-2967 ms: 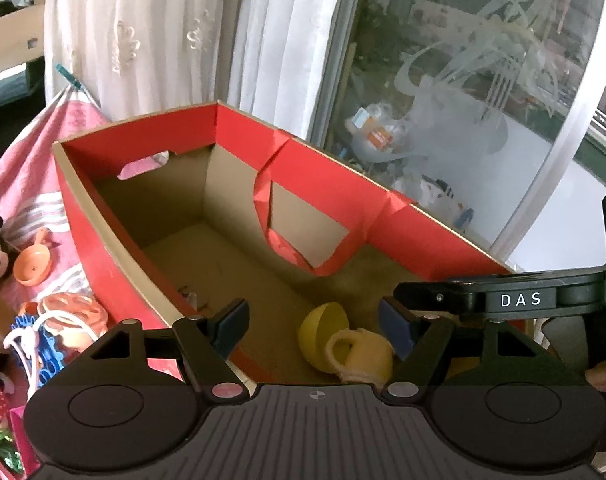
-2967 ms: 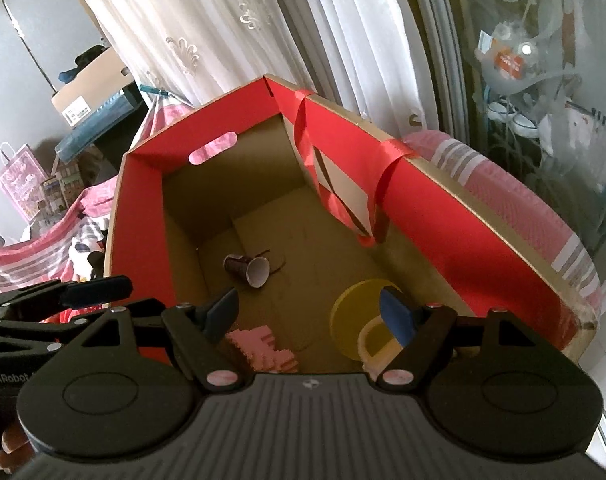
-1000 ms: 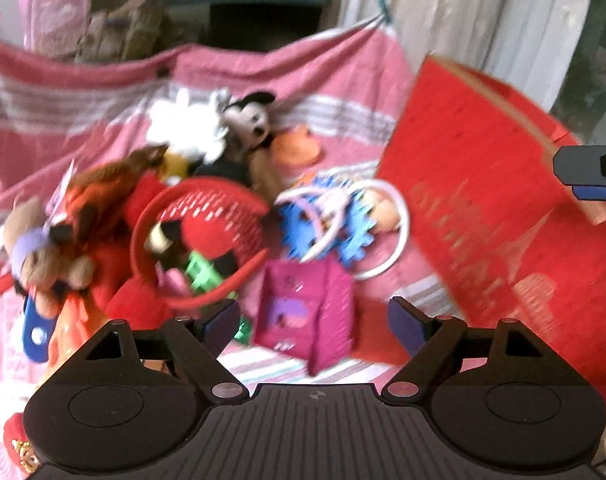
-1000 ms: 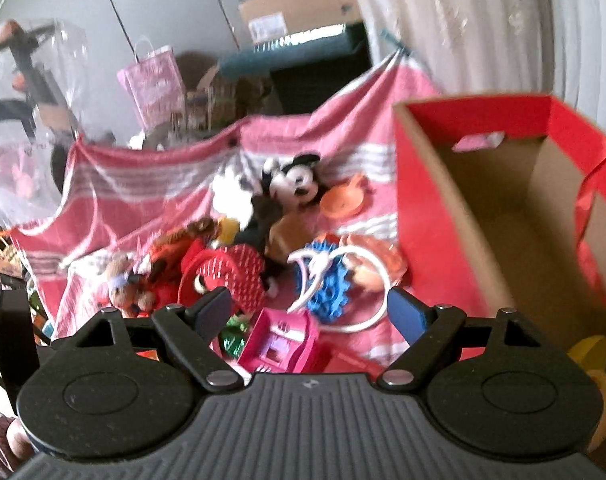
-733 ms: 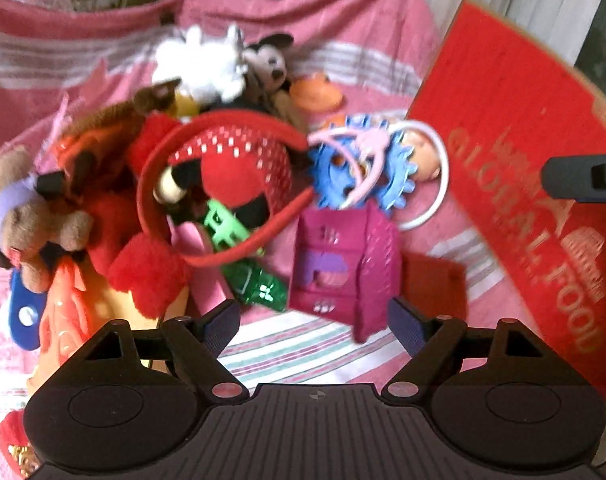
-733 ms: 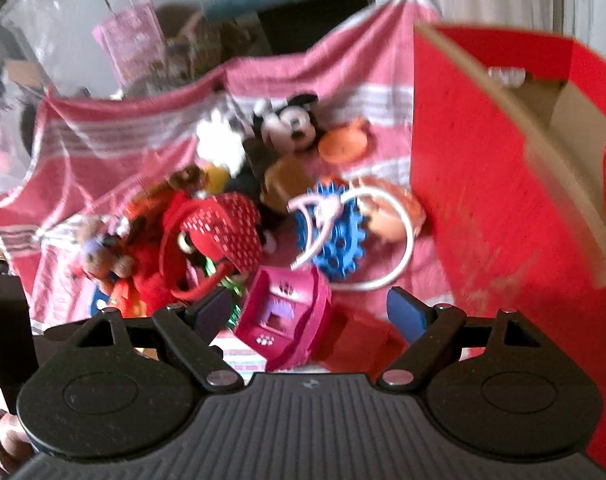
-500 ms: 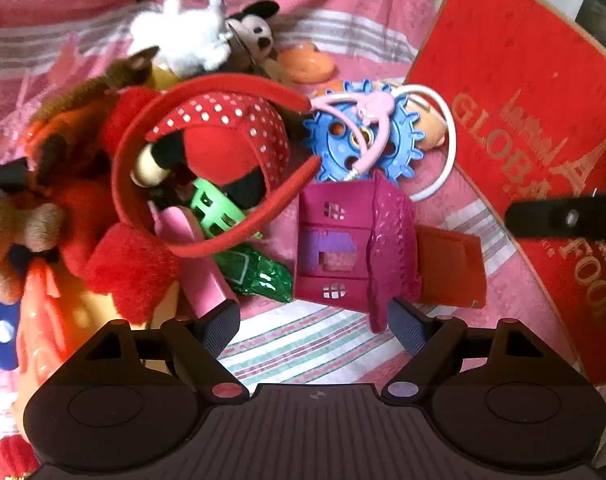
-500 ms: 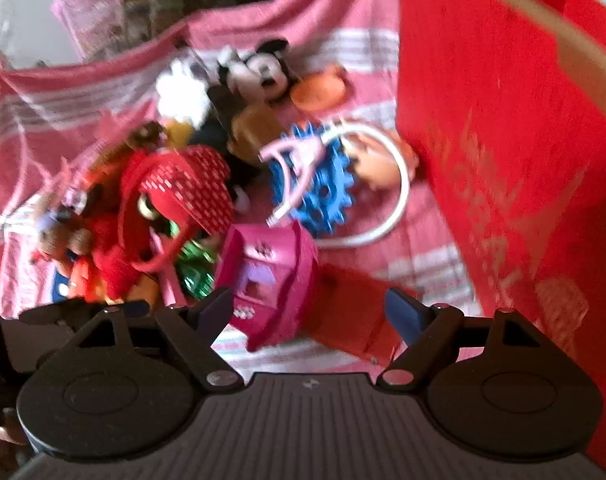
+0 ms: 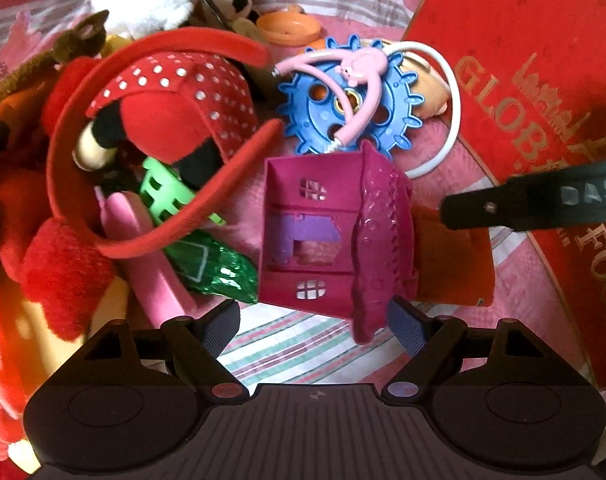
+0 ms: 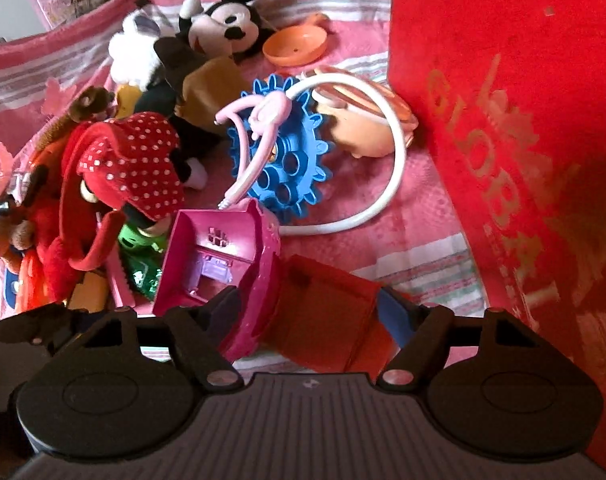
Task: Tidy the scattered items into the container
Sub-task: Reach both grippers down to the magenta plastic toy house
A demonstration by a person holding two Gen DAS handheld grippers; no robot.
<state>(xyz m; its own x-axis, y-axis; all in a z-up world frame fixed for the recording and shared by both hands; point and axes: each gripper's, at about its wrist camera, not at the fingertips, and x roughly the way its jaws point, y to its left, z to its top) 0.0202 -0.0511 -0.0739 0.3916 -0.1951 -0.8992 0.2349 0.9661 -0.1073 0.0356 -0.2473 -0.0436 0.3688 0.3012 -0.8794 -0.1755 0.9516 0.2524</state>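
A: A pink striped cloth covers the surface, toys heaped on it, and the red box stands at the right edge.

B: Which toy is up for grabs?

A: The pink house with its red flap, I'd judge. It lies on its side just beside the box. The right gripper straddles the flap and roof edge, fingers closing but not yet pressing. The left gripper hangs just short of the house's lower corner, fingers wide with nothing between them.

B: How will it handle?

A: Hard hollow plastic, so probably light and stiff, a bit slick. The flap looks hinged and may swing, so the roof ridge or a wall looks like the firmer hold.

B: Anything in the way?

A: The blue gear with a pink cord and white hoop lies touching the house's far side. A green wrapper and the red headband sit against its left. The cord could snag on lifting.
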